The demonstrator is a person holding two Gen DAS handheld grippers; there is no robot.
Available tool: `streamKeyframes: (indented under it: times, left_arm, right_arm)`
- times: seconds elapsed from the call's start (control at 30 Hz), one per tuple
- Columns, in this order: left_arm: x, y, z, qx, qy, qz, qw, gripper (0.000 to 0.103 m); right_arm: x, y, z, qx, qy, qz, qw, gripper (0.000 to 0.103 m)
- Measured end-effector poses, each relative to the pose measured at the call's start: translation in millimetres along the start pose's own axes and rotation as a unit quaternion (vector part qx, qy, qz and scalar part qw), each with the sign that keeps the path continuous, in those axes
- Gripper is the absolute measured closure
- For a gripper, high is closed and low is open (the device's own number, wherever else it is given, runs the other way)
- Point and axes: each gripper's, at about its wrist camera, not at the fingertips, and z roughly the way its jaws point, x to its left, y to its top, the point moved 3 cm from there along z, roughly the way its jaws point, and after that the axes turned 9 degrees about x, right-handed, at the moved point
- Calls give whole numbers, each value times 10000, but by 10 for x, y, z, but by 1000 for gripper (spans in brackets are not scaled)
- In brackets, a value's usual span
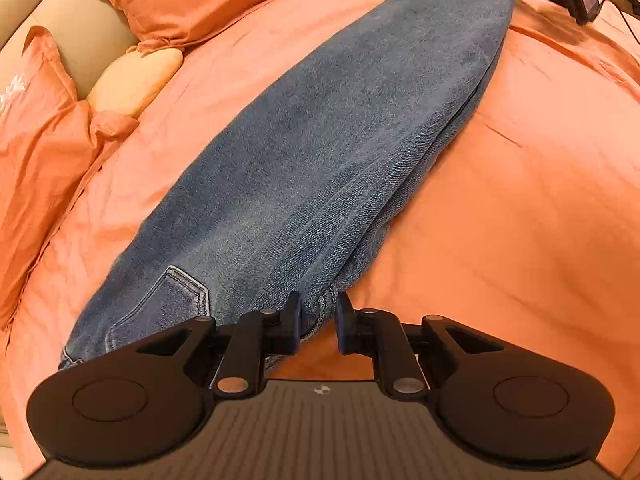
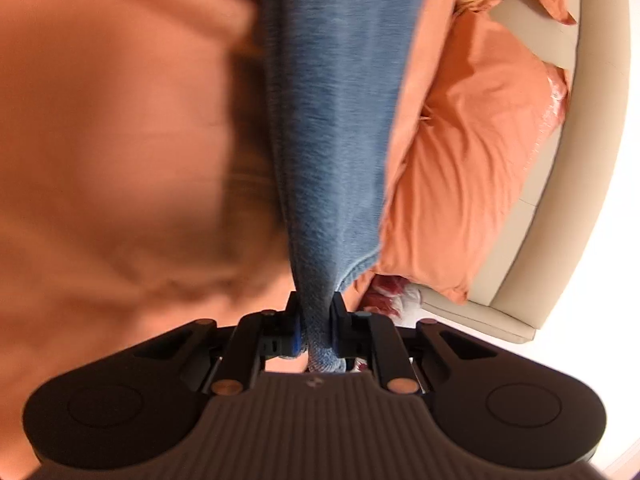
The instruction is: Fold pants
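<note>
We see the jeans (image 1: 320, 152) running as a long strip from the bottom centre of the left view to its upper right corner, over the orange bedspread (image 1: 520, 200), with one end in each tool. The main risk, as we judge it, is a slip: the left gripper (image 1: 318, 322) pinches only a thick bunched seam near the waist, so the weight of the denim could pull it free if we lift higher. A second risk is that the doubled legs slide apart and the fold goes crooked, since one edge already peeks out along the right side.

The left gripper is narrow, its jaws pressing the bunched edge. The right gripper (image 2: 314, 322) is nearly closed, clamped on the gathered hem end at the bottom centre of its view. That view is blurred, so the hem may be only partly caught.
</note>
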Motion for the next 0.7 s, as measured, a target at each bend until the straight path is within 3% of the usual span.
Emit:
streamKeyframes:
  times: [0.2, 0.43, 0.57, 0.7]
  left_arm:
    - [-26, -103, -224, -200, 172, 260, 9993, 86]
    - [-255, -506, -569, -334, 83, 749, 9966, 86]
    - [-579, -753, -617, -322, -99, 1142, 9929, 86]
    - [-912, -888, -369, -103, -162, 1558, 9876, 86]
  right_arm:
    - [-203, -330, -501, -22, 60, -109, 9999, 95]
    - [-93, -967, -1526, 129, 326, -225, 9991, 95]
    - [192, -1299, -2150, 333, 928, -183, 9950, 95]
    - [646, -1258, -2445, 510, 1721, -71, 9837, 95]
